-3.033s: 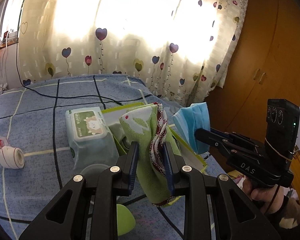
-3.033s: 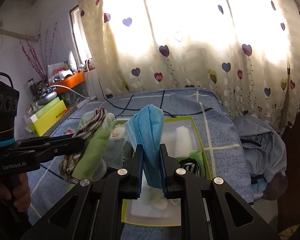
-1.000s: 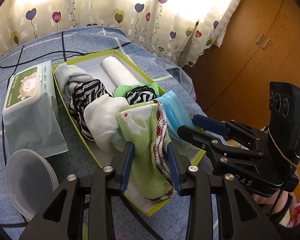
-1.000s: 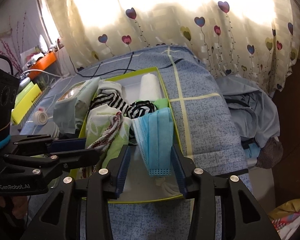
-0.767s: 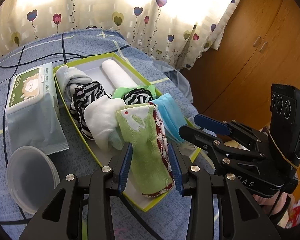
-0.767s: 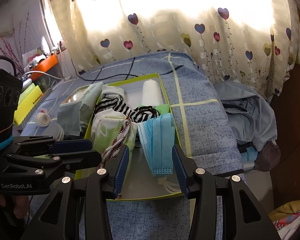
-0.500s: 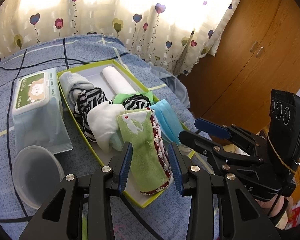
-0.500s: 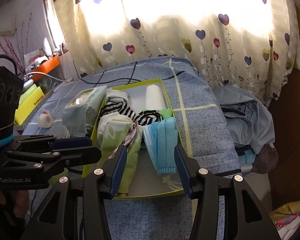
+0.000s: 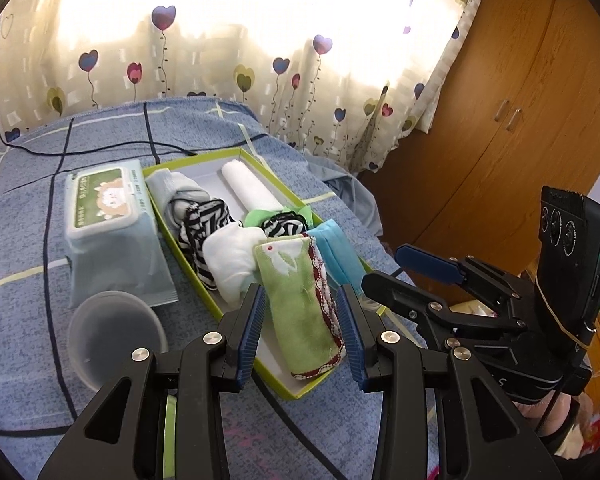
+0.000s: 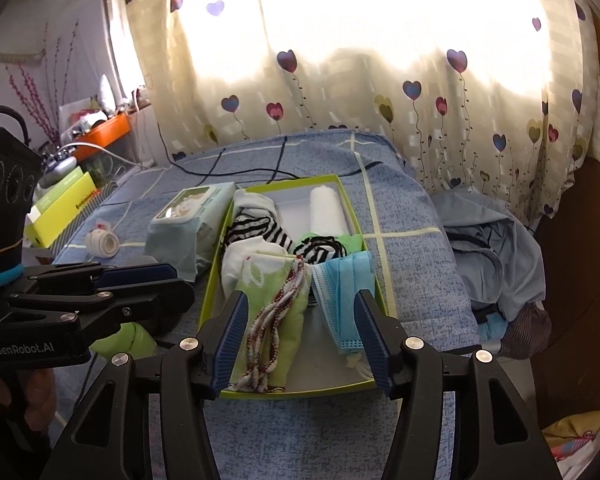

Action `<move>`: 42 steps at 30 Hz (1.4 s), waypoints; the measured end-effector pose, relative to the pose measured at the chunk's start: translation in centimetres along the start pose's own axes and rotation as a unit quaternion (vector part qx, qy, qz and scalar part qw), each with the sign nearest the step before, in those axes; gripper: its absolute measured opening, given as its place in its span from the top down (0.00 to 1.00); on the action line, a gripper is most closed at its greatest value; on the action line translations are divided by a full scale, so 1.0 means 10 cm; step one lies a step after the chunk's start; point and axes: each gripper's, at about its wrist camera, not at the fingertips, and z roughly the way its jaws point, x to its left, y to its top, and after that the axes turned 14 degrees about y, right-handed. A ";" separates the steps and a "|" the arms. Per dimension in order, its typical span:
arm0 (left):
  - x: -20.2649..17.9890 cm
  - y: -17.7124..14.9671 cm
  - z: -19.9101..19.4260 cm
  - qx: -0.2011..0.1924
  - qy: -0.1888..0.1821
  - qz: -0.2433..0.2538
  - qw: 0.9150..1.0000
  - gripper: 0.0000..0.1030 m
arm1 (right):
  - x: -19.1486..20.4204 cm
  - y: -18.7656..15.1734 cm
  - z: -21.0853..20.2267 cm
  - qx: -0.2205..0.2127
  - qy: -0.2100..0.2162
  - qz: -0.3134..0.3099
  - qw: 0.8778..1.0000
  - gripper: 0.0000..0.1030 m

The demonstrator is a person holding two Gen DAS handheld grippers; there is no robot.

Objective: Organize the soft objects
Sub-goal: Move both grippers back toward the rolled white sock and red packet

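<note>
A green-rimmed tray (image 9: 204, 159) (image 10: 374, 232) on the blue bedspread holds several rolled and folded cloths. At its near end lie a green towel with a red-white edge (image 9: 296, 304) (image 10: 276, 300) and, right of it, a folded blue face mask (image 9: 336, 252) (image 10: 344, 292). My left gripper (image 9: 300, 292) (image 10: 180, 280) hovers open above the towel, its pads clear of it. My right gripper (image 10: 300, 296) (image 9: 384, 266) is opening, wide over the mask and the towel's edge, touching neither.
A pack of wet wipes (image 9: 108, 224) (image 10: 188, 220) lies left of the tray, with a clear plastic bowl (image 9: 116, 332) nearer me. A tape roll (image 10: 104, 242) sits further left. Crumpled clothes (image 10: 488, 240) hang off the bed's right side. A wooden wardrobe (image 9: 500, 120) stands right.
Three seconds ago both grippers held the towel and the mask in the air. Both items now lie in the tray, the jaws have let go, and both grippers have drawn back and up.
</note>
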 end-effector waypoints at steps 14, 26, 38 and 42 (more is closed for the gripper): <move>0.21 -0.05 -0.25 -0.023 0.005 -0.011 1.000 0.63 | 0.35 0.09 0.03 0.003 0.007 -0.028 1.000 0.47; 0.58 -0.15 -0.41 -0.035 0.033 -0.039 0.998 0.63 | 0.64 0.18 0.21 0.013 0.035 -0.051 0.998 0.47; 1.19 -0.25 -0.58 -0.044 0.082 -0.081 0.992 0.63 | 1.09 0.38 0.51 0.028 0.073 -0.095 0.992 0.47; 1.37 -0.29 -0.64 -0.047 0.097 -0.094 0.990 0.63 | 1.27 0.44 0.63 0.037 0.090 -0.116 0.988 0.47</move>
